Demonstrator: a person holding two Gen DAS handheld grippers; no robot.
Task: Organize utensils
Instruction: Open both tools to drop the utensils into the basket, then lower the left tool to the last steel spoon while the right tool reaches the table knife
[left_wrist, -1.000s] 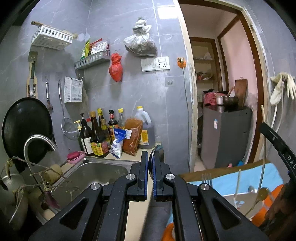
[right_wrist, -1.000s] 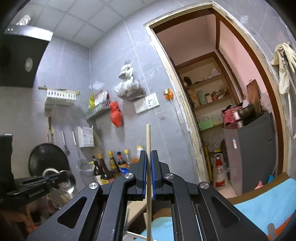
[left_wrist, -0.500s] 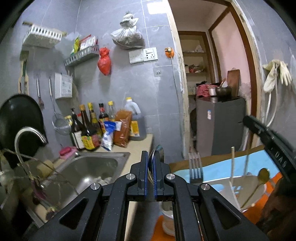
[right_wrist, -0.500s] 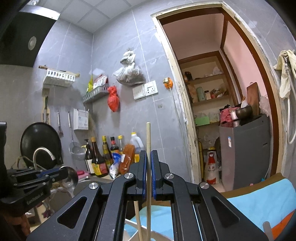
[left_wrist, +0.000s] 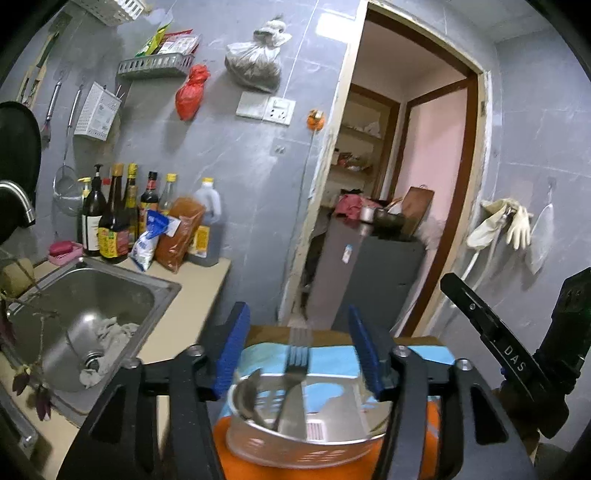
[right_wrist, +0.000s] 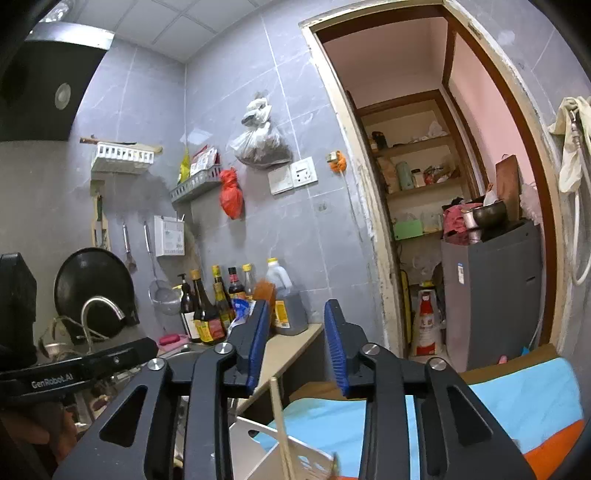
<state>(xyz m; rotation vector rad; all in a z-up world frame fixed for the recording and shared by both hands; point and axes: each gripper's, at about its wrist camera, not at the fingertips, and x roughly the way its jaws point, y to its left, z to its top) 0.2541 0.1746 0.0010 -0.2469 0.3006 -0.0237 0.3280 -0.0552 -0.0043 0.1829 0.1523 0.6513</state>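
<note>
- A steel sink (left_wrist: 110, 291) set in the counter (left_wrist: 192, 295), with a rag (left_wrist: 110, 332) in it.
- Sauce bottles (left_wrist: 110, 218) at the wall behind the sink.
- A red bag (left_wrist: 190, 92) hanging on the tiles.
- Rubber gloves (left_wrist: 498, 227) hanging by the doorway.
- A grey cabinet (right_wrist: 491, 291) beyond the door.

My fingers (left_wrist: 232, 354) wear ribbed blue rubbery pads on matt black plastic, above a shiny metal fork (left_wrist: 295, 373) and spoon (left_wrist: 248, 391) in a white plastic holder (left_wrist: 295, 443), beside a pale wooden chopstick (right_wrist: 281, 424).
</note>
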